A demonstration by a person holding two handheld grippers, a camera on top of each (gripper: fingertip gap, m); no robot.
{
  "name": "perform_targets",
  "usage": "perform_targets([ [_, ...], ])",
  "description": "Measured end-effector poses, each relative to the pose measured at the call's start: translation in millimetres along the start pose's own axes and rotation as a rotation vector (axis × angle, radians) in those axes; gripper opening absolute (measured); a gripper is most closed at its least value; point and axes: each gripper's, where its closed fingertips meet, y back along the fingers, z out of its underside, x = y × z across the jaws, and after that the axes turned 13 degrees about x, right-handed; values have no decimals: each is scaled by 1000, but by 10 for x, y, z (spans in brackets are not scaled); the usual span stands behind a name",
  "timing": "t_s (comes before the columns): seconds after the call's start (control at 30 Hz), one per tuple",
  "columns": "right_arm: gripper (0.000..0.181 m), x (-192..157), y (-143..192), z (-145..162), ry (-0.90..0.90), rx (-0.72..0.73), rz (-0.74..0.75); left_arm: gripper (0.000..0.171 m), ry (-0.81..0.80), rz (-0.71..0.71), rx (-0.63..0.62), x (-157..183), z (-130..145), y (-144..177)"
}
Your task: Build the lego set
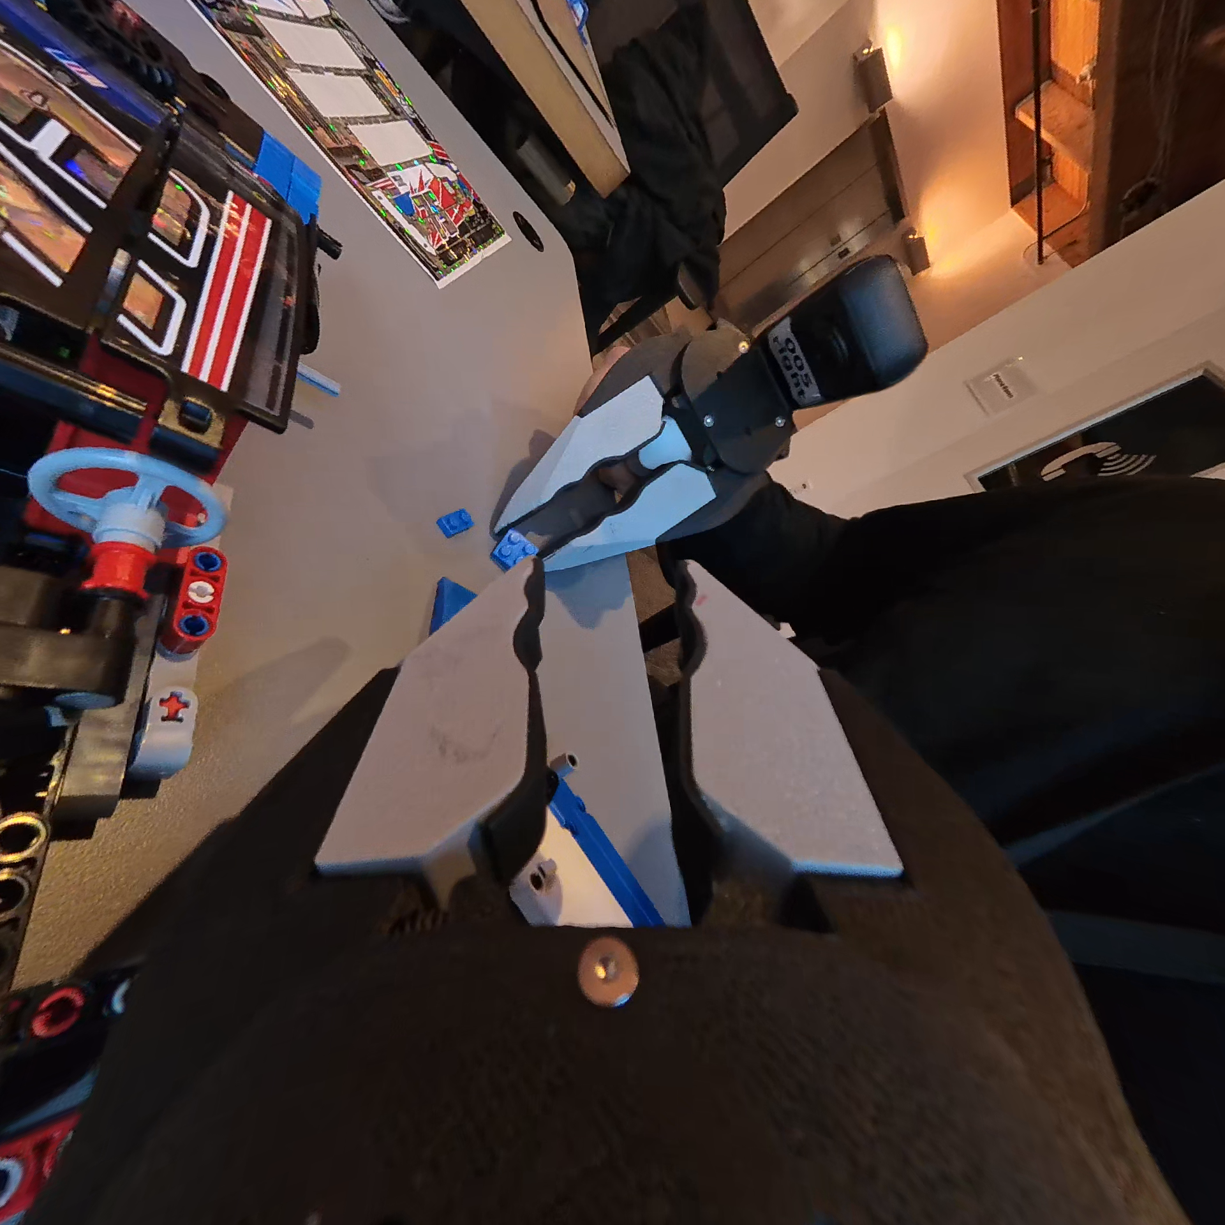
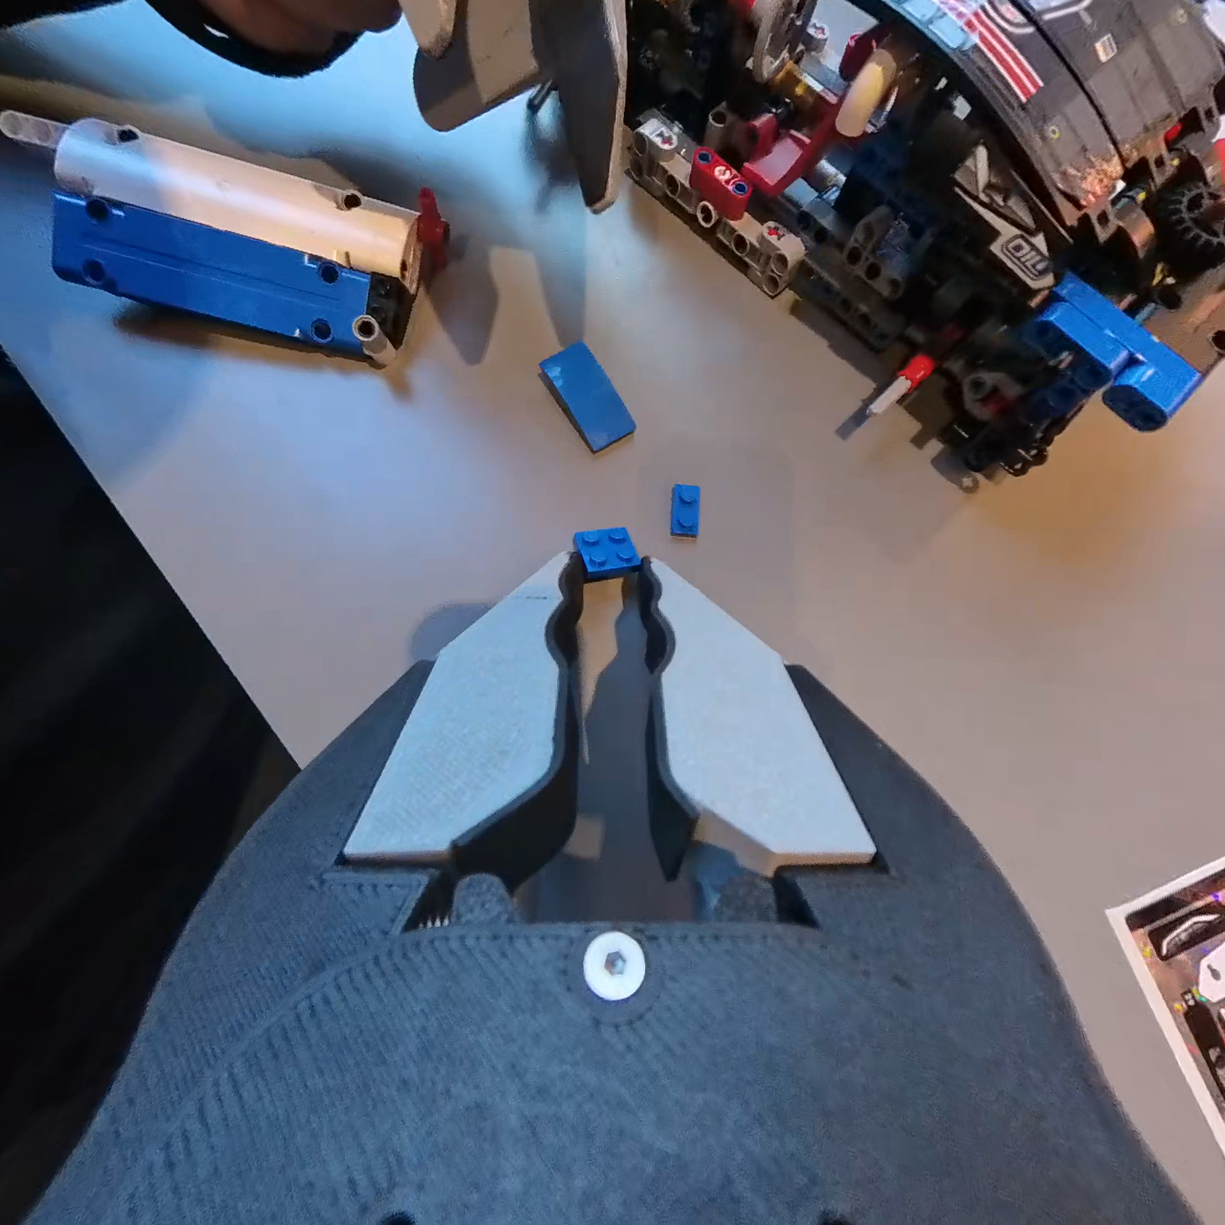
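Note:
My right gripper (image 2: pixel 608 567) is shut on a small blue 2x2 plate (image 2: pixel 606 551), pinched between its tips low over the table. It also shows in the left wrist view (image 1: pixel 514 549), held by the right gripper (image 1: pixel 533 540). A blue 1x2 plate (image 2: pixel 685 510) and a flat blue tile (image 2: pixel 586 396) lie just beyond it. My left gripper (image 1: pixel 610 573) is open and empty, hovering above a blue and white panel assembly (image 2: pixel 225 245). The large black, red and blue car model (image 2: pixel 928 199) stands at the far right, with its steering wheel (image 1: pixel 126 494) visible.
A printed sheet (image 2: pixel 1180 961) lies at the right edge of the beige table (image 2: pixel 398 530), and another (image 1: pixel 371 119) lies farther off. The table's front edge runs along the left of the right wrist view. A dark-sleeved arm (image 1: pixel 928 596) is behind the right gripper. My hands' fingertips stand some 9 cm from each other. Both grippers' tips are roughly 5 cm from the flat blue tile (image 2: pixel 586 396).

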Motion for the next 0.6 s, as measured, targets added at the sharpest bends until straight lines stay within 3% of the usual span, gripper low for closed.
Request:
perform_targets([
  [0.6, 25, -33, 76, 51, 43, -58, -19, 36, -57, -81, 2, -111, -42, 235],
])
